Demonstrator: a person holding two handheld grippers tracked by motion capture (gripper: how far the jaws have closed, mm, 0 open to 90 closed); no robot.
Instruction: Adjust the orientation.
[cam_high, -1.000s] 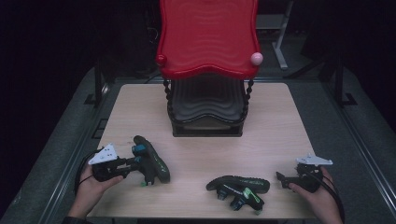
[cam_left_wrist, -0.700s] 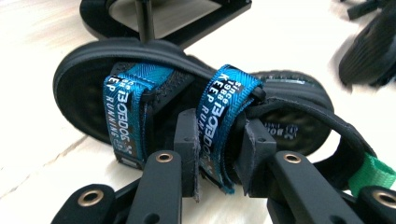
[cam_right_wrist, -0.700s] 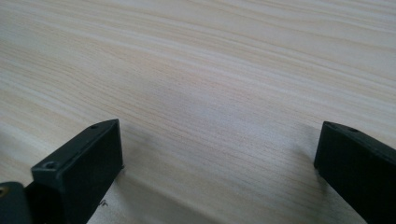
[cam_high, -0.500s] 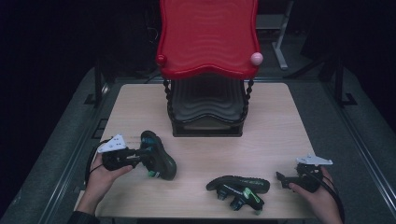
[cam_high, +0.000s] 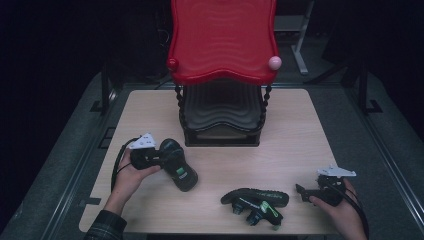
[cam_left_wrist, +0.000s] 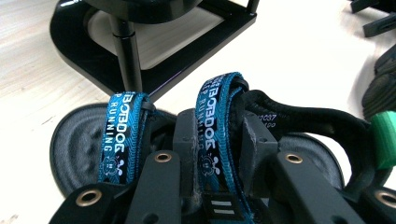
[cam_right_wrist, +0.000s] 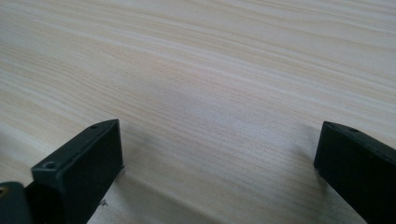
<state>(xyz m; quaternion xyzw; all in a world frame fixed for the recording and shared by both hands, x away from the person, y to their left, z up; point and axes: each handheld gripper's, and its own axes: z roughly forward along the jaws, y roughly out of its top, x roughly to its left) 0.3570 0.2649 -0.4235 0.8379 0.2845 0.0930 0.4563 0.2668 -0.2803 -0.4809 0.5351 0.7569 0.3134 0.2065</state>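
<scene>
A black sandal (cam_high: 178, 163) with teal straps (cam_left_wrist: 218, 116) hangs just above the table, left of centre, and my left gripper (cam_high: 159, 159) is shut on its strap part. The left gripper view looks down on the footbed (cam_left_wrist: 74, 140), with my jaws clamped between the two teal straps. A second black sandal (cam_high: 256, 200) lies on its side near the front edge, sole toward the rack. My right gripper (cam_high: 303, 192) rests low at the front right, open, with bare wood (cam_right_wrist: 210, 93) between its jaws.
A black tiered rack (cam_high: 220, 112) with beaded posts stands at the back middle of the wooden table (cam_high: 300, 130), under a red wavy tray (cam_high: 222, 40). Its base (cam_left_wrist: 187, 42) lies just beyond the held sandal. Dark floor surrounds the table.
My left gripper has carried the sandal up and to the right, toward the rack's base. The right gripper and the other sandal have not moved.
</scene>
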